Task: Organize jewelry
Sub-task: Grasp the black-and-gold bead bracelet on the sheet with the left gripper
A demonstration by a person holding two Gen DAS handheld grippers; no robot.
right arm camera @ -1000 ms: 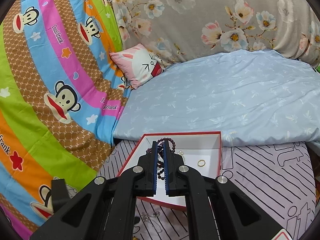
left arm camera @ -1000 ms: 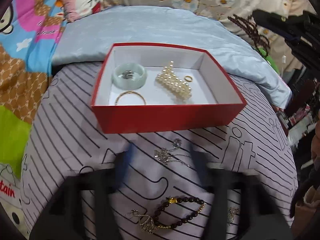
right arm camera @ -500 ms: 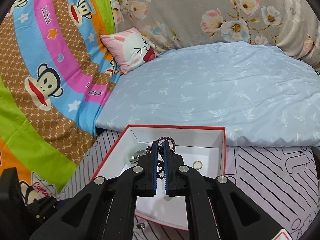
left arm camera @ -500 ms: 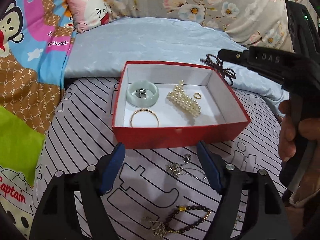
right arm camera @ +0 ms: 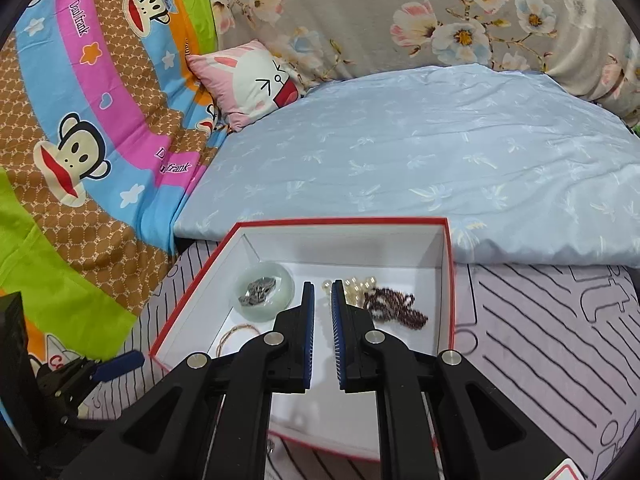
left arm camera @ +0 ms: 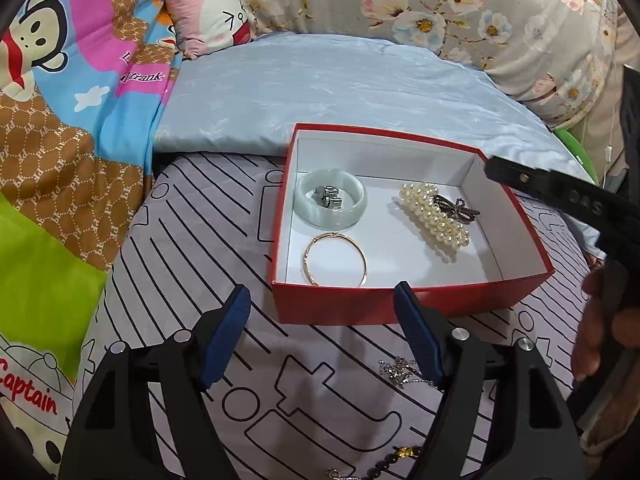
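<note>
Right jaws just parted, dark bead bracelet lying in the red box

The right gripper (right arm camera: 321, 292) has just been opening; a narrow gap shows and nothing sits between the pads. The dark bead bracelet (right arm camera: 394, 307) lies in the red box (right arm camera: 450, 280), against the pearl clip (left arm camera: 434, 218) on the right, with the jade bangle (left arm camera: 332, 203) far left and gold bangle (left arm camera: 335, 259) near left. The left gripper (left arm camera: 322, 304) stands wide open and empty, near the box's front wall.
</note>
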